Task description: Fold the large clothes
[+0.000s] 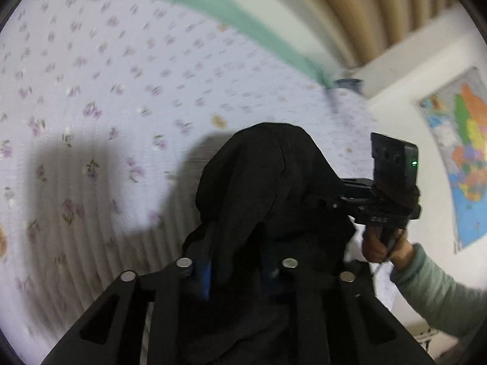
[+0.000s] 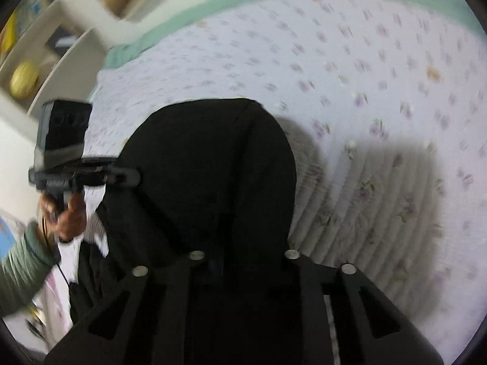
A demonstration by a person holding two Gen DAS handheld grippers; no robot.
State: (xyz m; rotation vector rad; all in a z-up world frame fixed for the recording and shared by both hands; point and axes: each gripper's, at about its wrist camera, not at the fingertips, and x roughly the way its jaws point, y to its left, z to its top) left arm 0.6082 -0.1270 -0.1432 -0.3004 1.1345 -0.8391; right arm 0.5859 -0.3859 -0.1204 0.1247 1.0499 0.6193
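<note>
The left gripper (image 1: pixel 240 273) has its jaws narrowed onto a bunched black fabric garment (image 1: pixel 261 176), which fills the gap between the blue-padded fingers (image 1: pixel 205 276) and mounds up beyond their tips. The right gripper (image 2: pixel 243 261) likewise clamps the same black cloth (image 2: pixel 213 164), its fingers buried under it. Beyond both lies a floral quilted bedspread (image 1: pixel 91 91).

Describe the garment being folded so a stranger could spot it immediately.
Start at the bed, covered by a pale quilt printed with small purple flowers and edged by a green band. Above it, a black garment hangs bunched, pinched in both the left gripper and right gripper. It is the only dark, unpatterned fabric in sight.
</note>
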